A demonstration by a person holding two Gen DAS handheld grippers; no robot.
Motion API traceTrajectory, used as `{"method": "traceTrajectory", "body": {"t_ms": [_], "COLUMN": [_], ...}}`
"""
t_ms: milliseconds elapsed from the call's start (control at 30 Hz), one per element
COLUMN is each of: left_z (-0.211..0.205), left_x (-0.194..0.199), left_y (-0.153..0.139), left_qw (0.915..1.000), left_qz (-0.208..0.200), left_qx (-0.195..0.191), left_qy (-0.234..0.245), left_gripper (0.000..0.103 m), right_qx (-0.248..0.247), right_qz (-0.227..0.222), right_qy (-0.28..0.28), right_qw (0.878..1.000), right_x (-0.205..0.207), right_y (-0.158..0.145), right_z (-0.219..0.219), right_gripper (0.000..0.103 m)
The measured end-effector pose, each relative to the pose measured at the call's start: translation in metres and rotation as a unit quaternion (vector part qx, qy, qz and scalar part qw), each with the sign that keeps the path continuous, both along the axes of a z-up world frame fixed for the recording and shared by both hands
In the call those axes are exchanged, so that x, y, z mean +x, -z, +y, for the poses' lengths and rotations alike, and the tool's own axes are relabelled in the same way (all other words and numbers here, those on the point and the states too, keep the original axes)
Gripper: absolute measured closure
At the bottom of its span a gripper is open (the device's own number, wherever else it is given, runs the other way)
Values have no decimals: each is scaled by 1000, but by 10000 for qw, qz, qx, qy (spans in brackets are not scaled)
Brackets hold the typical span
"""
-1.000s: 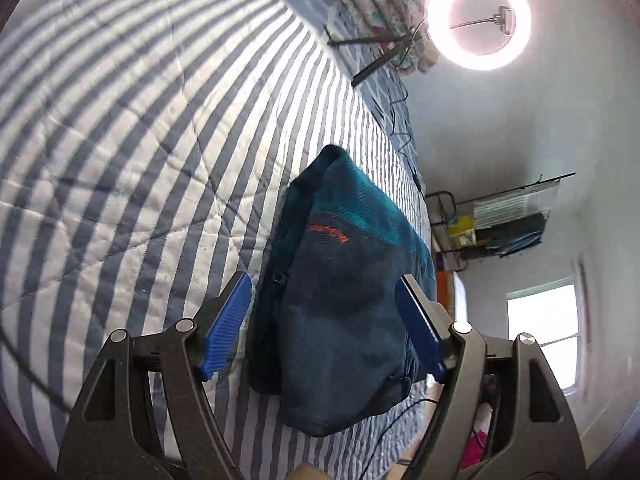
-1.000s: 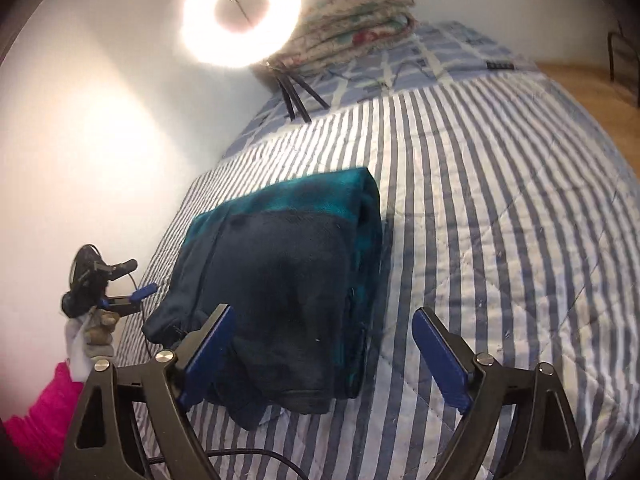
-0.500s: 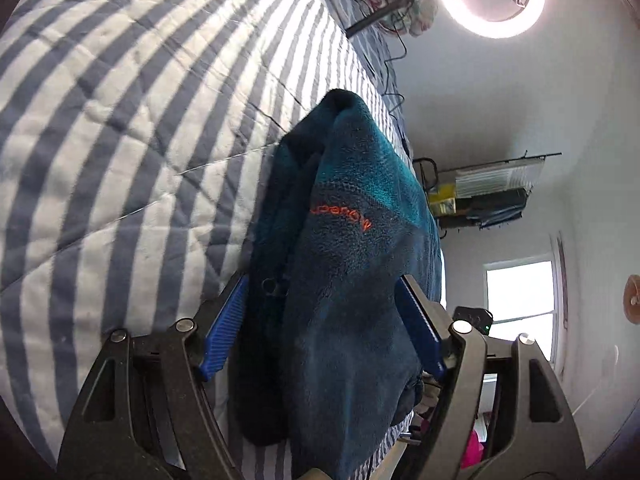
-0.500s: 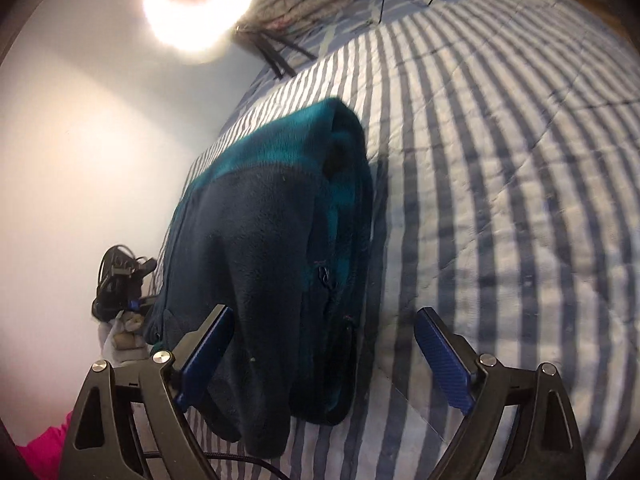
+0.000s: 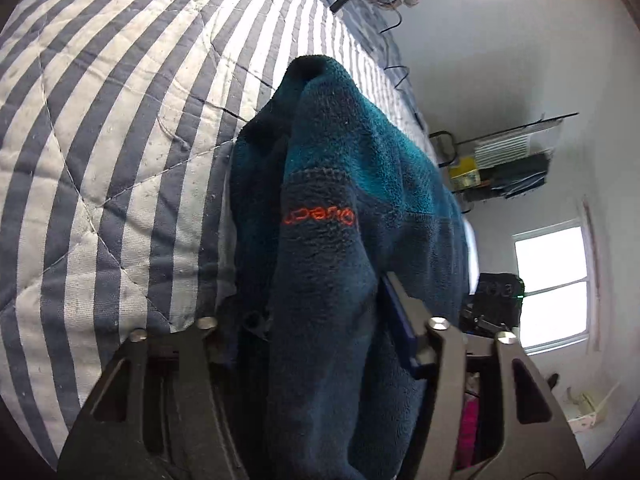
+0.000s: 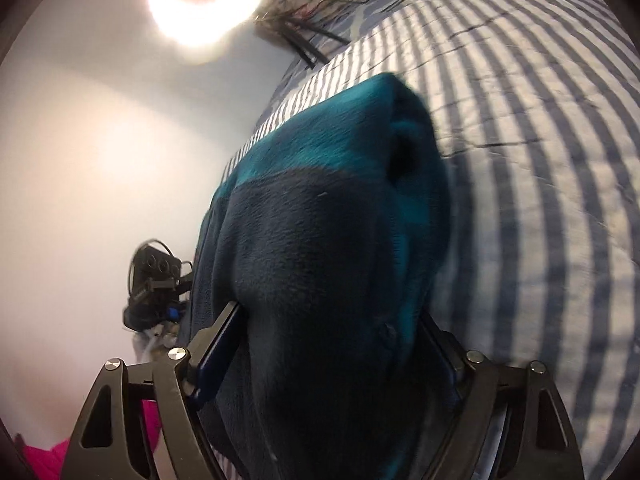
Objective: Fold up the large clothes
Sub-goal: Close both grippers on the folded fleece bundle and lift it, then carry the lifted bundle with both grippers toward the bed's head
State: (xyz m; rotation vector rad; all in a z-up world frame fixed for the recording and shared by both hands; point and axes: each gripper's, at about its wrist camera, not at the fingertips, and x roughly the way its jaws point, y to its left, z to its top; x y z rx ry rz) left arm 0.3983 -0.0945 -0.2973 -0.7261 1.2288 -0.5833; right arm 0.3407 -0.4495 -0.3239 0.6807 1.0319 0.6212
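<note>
Both the left gripper (image 5: 316, 332) and right gripper (image 6: 332, 340) clamp the folded teal fleece (image 5: 344, 184); its orange embroidered logo (image 5: 318, 217) reads mirrored, illegible.

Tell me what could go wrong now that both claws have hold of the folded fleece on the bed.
1. The left claw and right claw each bite a thick bundle of the fleece; inner layers may slip out and undo the fold.
2. The fleece lies near the edge of the striped quilt; a loose layer could slide off.

Fuzzy matt fleece (image 5: 328, 272), quilted bedspread (image 5: 100, 120)
</note>
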Motion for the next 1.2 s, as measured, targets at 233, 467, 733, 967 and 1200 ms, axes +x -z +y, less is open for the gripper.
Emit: {"method": "traceTrajectory", "body": {"t_ms": [233,467,733,967,1200], "left_z": [-16,-29,-53,-77,-105], "left_x": [-2,-10,-41,-61,-62], "left_y": [-22,-43,-81,-117,-158], "left_qw": [9980,9942,9861,9786,9672], "left_qz": [-176,-313,-756,-1216,-1794], "left_qx": [596,1018,1480,1652,1785], "left_qy": [-68,-173,64,168,224], "left_gripper": [64,69,71,71,71], "right_qx": [-356,-862,-1899,-2564,-3314], "right_qz": [57,26,-330,-787,-1357], "right_qy": [143,256,165,305,459], "right_qw": [9992,9959,9811,9629,9325], "right_x": [-10,-10,-25,-49,-64], "right_y": [-15,-36,-81,-123,-168], "right_z": [3,16,43,48,53], "right_gripper": [47,57,63,65,65]}}
